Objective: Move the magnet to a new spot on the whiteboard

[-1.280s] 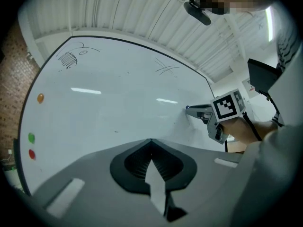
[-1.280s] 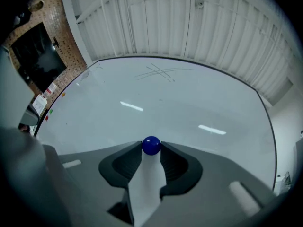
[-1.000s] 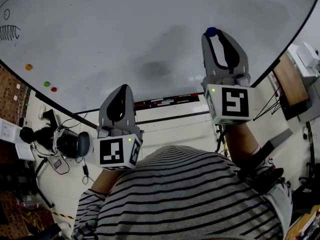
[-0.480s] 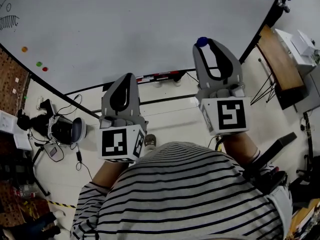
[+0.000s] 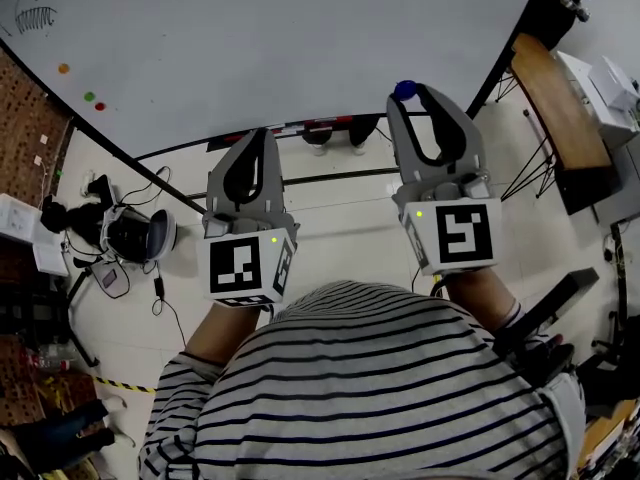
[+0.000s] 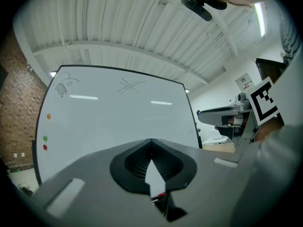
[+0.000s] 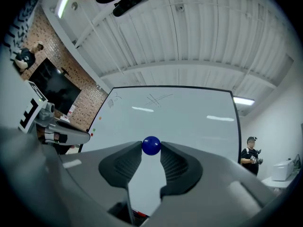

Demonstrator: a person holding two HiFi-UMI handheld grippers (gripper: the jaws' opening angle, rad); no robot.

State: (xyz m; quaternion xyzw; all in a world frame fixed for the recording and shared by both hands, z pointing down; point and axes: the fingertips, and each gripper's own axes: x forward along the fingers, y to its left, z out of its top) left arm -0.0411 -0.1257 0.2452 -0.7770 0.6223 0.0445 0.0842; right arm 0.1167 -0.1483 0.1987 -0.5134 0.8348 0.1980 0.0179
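A small blue ball magnet (image 7: 151,145) is pinched between the tips of my right gripper (image 7: 151,148), which is shut on it. In the head view that magnet (image 5: 404,90) sits at the right gripper's (image 5: 411,94) tip, just off the whiteboard's (image 5: 250,48) lower edge. The board faces both grippers at a distance. My left gripper (image 5: 262,134) is held beside the right one with its tips together and nothing in them; the left gripper view shows the same left gripper (image 6: 151,141) with no gap at the tips.
Orange (image 5: 64,68), green (image 5: 88,96) and red (image 5: 100,106) magnets stick to the board's left side, near a fish sketch (image 5: 35,13). Markers lie in the tray (image 5: 300,128). A headset (image 5: 130,233) lies on the floor, a wooden desk (image 5: 560,108) stands right, a person (image 7: 250,155) beyond.
Both grippers have drawn back from the whiteboard, so the board now lies farther up in the head view. The blue magnet stays in the right gripper's tips.
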